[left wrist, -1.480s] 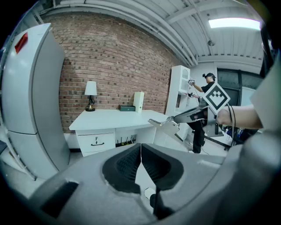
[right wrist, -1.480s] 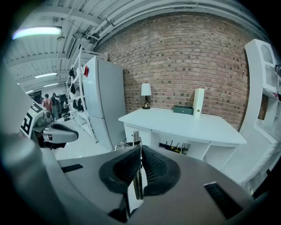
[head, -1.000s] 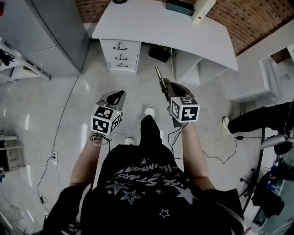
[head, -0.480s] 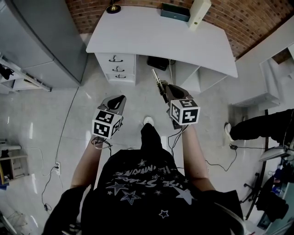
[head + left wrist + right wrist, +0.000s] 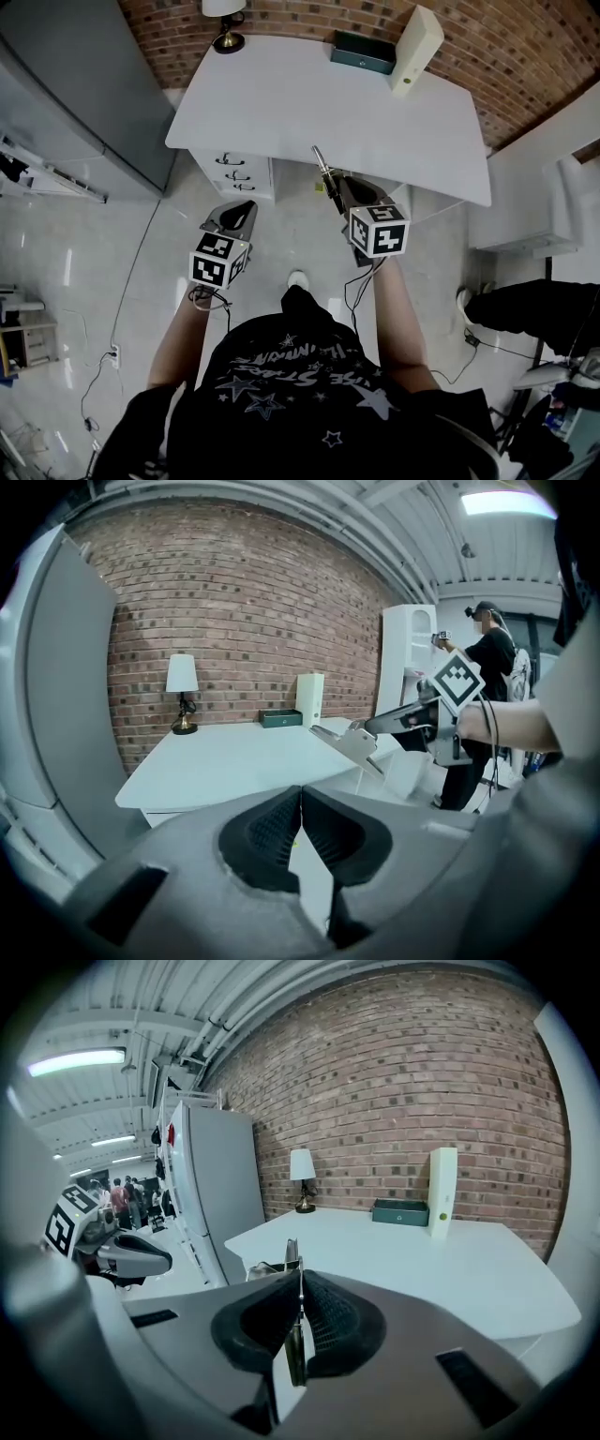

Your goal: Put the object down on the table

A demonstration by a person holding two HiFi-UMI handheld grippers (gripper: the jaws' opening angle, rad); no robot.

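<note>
My right gripper (image 5: 336,184) is shut on a thin flat metal tool (image 5: 322,166), whose tip reaches over the front edge of the white table (image 5: 281,103). In the right gripper view the tool (image 5: 292,1258) stands edge-on between the closed pads, with the table top (image 5: 422,1260) just beyond. The left gripper view shows the tool (image 5: 349,743) as a flat silver piece sticking out of the right gripper (image 5: 412,720). My left gripper (image 5: 241,207) is shut and holds nothing. It hangs above the floor in front of the table's drawers (image 5: 234,171).
At the table's back edge stand a lamp (image 5: 225,28), a dark green box (image 5: 366,52) and an upright white box (image 5: 415,49). A tall grey cabinet (image 5: 75,84) is to the left. Someone's leg (image 5: 525,314) shows at the right, and cables lie on the floor.
The person has stepped toward the table. Both grippers are now nearer its front edge, and the tool's tip reaches over it. Both grippers stay shut.
</note>
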